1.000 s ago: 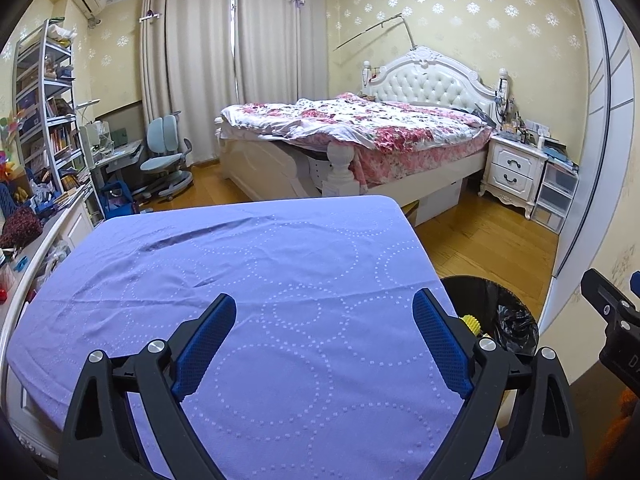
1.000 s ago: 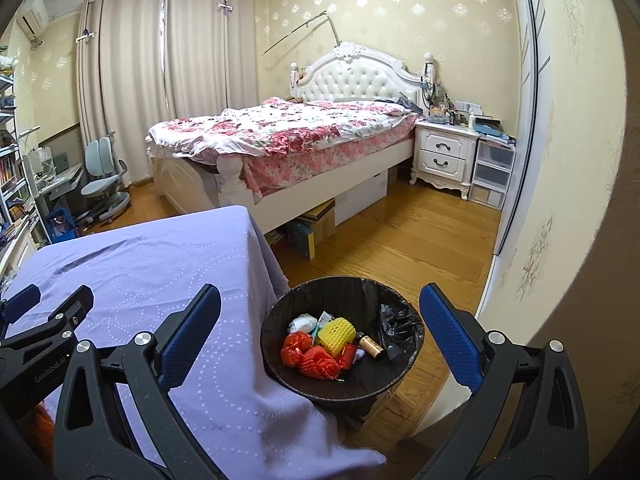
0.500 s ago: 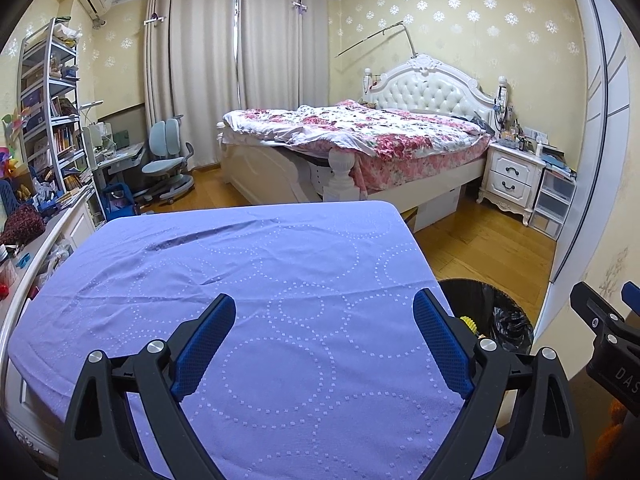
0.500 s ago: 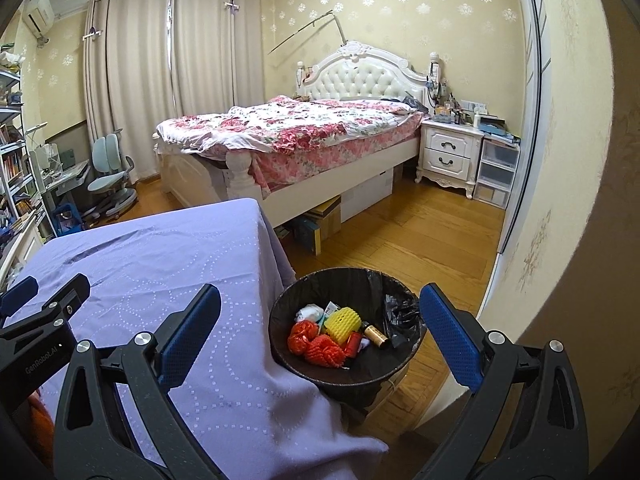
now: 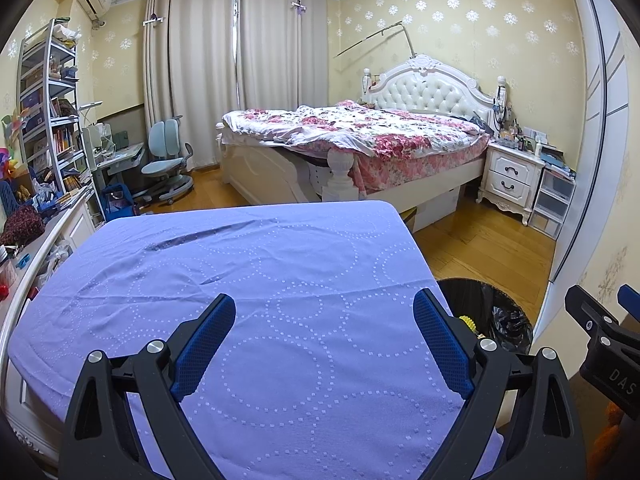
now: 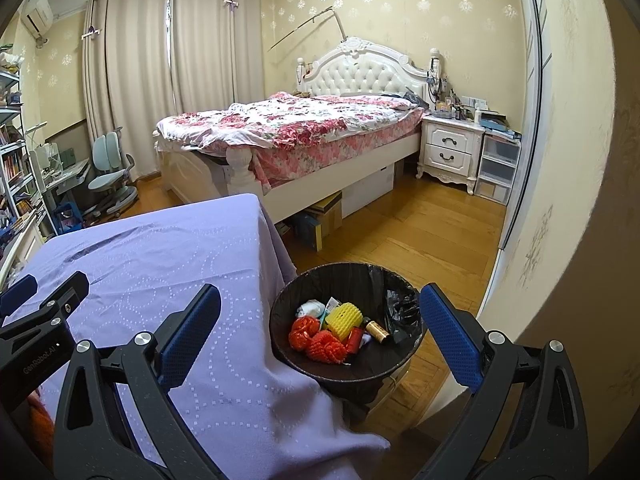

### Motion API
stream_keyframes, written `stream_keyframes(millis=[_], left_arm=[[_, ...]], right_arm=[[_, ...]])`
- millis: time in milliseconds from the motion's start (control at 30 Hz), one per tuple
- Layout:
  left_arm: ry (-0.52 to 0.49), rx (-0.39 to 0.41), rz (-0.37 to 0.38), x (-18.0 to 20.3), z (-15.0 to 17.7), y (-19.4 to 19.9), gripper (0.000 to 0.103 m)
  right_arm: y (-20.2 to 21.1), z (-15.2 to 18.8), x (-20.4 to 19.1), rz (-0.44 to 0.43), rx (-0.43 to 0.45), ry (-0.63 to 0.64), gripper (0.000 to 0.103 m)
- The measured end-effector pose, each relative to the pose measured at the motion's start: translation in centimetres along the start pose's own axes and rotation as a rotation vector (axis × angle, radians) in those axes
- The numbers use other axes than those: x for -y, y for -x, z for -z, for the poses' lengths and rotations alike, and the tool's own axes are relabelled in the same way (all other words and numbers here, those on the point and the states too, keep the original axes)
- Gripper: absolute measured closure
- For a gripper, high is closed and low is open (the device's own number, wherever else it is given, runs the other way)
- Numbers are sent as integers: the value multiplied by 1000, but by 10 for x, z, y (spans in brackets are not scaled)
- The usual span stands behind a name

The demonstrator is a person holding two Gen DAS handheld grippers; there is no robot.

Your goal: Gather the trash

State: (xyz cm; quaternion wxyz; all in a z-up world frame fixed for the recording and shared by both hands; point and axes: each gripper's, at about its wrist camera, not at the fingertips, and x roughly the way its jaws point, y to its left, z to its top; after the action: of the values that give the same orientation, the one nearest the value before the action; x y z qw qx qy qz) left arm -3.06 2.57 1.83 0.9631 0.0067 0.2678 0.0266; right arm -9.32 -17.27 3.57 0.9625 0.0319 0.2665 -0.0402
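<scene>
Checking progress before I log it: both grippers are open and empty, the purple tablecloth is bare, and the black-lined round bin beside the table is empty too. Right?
Not quite: the black-lined round bin is not empty. The right wrist view shows red mesh pieces, a yellow foam sleeve and other scraps inside. The rest holds.

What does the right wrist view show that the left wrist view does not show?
Only the right wrist view looks into the trash bin: red net pieces, a yellow foam sleeve, a small bottle. Only the left wrist view shows the tall bookshelf fully. Both show the purple tablecloth, bare of trash, and the bed, with both grippers open.
</scene>
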Motion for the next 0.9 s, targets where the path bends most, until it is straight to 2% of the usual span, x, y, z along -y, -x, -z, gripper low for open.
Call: stream_keyframes(millis=[900], left_arm=[[0,1,0,0,1,0,13]], right_arm=[[-2,-1,2,1,-3,0,6]])
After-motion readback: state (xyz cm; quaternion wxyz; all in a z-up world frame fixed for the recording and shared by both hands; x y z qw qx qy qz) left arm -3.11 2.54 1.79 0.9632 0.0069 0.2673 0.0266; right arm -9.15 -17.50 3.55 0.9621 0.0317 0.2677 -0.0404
